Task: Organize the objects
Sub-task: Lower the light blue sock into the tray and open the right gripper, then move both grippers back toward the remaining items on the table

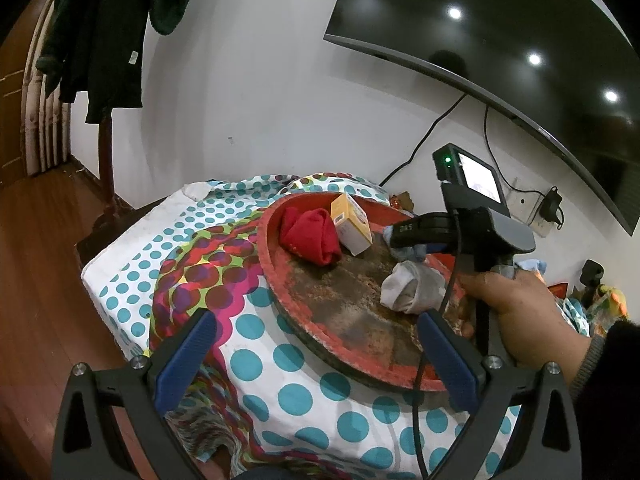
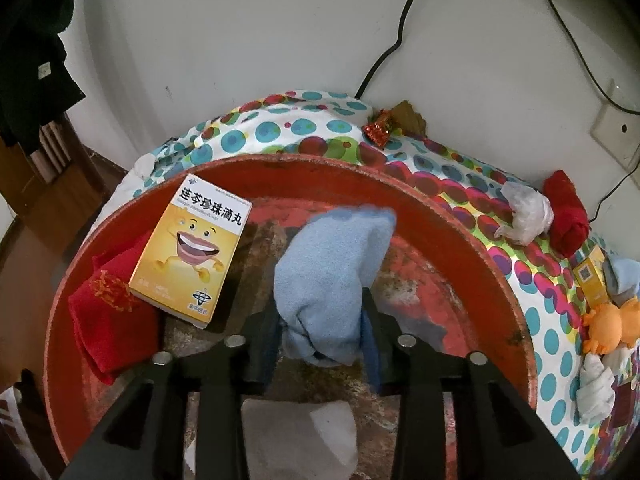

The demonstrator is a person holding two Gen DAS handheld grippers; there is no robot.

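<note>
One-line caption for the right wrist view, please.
Right hand-held gripper with light blue sock between its fingers over red tray, beside yellow box.

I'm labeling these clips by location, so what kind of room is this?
Most likely a bedroom or living room at home: a wall-mounted TV, dark clothes hanging on a wooden stand, wood flooring, and a dotted cloth draped over the surface holding the red tray.

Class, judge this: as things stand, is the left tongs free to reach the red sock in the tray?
Probably yes: the left tongs are open and empty, and nothing lies between them and the red sock but the tray rim.
</note>
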